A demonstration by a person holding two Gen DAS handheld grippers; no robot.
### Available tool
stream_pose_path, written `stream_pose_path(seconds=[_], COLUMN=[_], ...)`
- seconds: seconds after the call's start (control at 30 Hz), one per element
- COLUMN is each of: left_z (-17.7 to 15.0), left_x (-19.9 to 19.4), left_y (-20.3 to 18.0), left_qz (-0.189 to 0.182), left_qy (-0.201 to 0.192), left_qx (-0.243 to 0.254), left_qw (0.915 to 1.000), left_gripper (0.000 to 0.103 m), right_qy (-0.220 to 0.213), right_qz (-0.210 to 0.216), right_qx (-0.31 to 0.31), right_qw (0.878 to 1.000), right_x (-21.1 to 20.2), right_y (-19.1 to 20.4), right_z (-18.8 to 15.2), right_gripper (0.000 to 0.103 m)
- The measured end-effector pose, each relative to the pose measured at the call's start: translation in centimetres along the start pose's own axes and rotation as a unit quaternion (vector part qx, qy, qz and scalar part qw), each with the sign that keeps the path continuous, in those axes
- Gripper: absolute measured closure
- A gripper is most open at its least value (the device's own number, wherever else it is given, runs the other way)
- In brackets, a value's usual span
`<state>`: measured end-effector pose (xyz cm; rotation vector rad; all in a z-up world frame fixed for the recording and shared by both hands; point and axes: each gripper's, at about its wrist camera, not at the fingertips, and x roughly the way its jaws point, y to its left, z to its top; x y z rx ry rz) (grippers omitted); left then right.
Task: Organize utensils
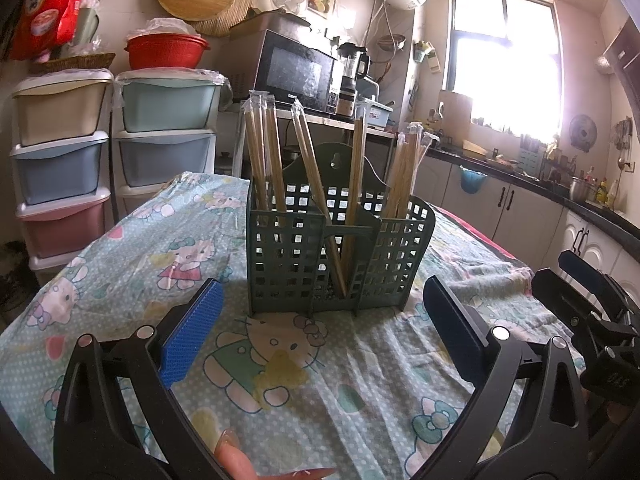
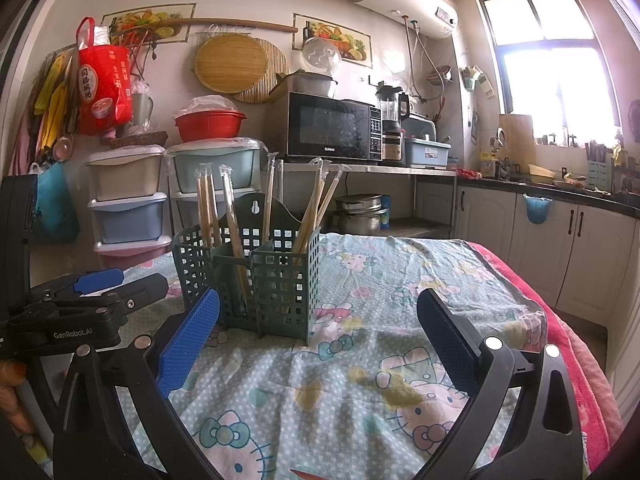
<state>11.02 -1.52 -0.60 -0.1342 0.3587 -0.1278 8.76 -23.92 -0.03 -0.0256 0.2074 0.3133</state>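
A dark green lattice utensil holder point(image 1: 340, 256) stands upright on the Hello Kitty tablecloth point(image 1: 280, 360). Several wrapped wooden chopsticks point(image 1: 264, 160) stand in its compartments. My left gripper point(image 1: 320, 320) is open and empty, just in front of the holder. In the right wrist view the holder point(image 2: 256, 276) stands left of centre with its chopsticks point(image 2: 208, 208). My right gripper point(image 2: 320, 328) is open and empty, to the right of the holder. The left gripper point(image 2: 116, 280) shows at the left edge there, and the right gripper point(image 1: 576, 276) shows at the right edge of the left wrist view.
Stacked plastic drawers point(image 1: 64, 160) stand beyond the table's far left. A microwave point(image 2: 328, 128) and blender point(image 2: 392, 120) sit on a shelf behind. Kitchen cabinets point(image 2: 560, 248) run along the right. A red blanket edge point(image 2: 580, 340) borders the table's right side.
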Motion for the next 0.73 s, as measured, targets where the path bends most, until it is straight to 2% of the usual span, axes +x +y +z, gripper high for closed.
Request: stream_pose_path(seconds=[0.4, 0.5, 0.57, 0.63, 0.7, 0.73], left_z=[0.0, 0.2, 0.7, 1.5, 2.4, 2.6], left_x=[0.5, 0.6, 1.0, 1.8, 3.5, 4.8], left_y=[0.2, 0.5, 1.4, 3.3, 6.5, 8.1], left_qz=[-0.003, 0.009, 0.027, 0.051, 0.102, 0.146], left_qy=[0.018, 0.029, 0.048, 0.078, 0.126, 0.16], left_qx=[-0.004, -0.009, -0.016, -0.027, -0.027, -0.018], left_qw=[0.9998, 0.9995, 0.9983, 0.9953, 0.9864, 0.9762], left_gripper=[0.011, 0.011, 0.011, 0.011, 0.011, 0.011], right_qy=[0.005, 0.009, 0.022, 0.051, 0.096, 0.154], right_qz=[-0.003, -0.004, -0.02, -0.053, -0.092, -0.116], right_qx=[0.006, 0.009, 0.008, -0.006, -0.001, 0.007], right_qw=[1.0, 1.0, 1.0, 0.997, 0.991, 0.981], right_x=[0.2, 0.4, 0.9, 2.0, 3.8, 5.8], right_y=[-0.4, -0.6, -1.2, -2.6, -5.0, -6.9], right_z=[0.0, 0.1, 0.5, 1.2, 1.6, 1.2], right_gripper=[0.007, 0.007, 0.007, 0.007, 0.007, 0.007])
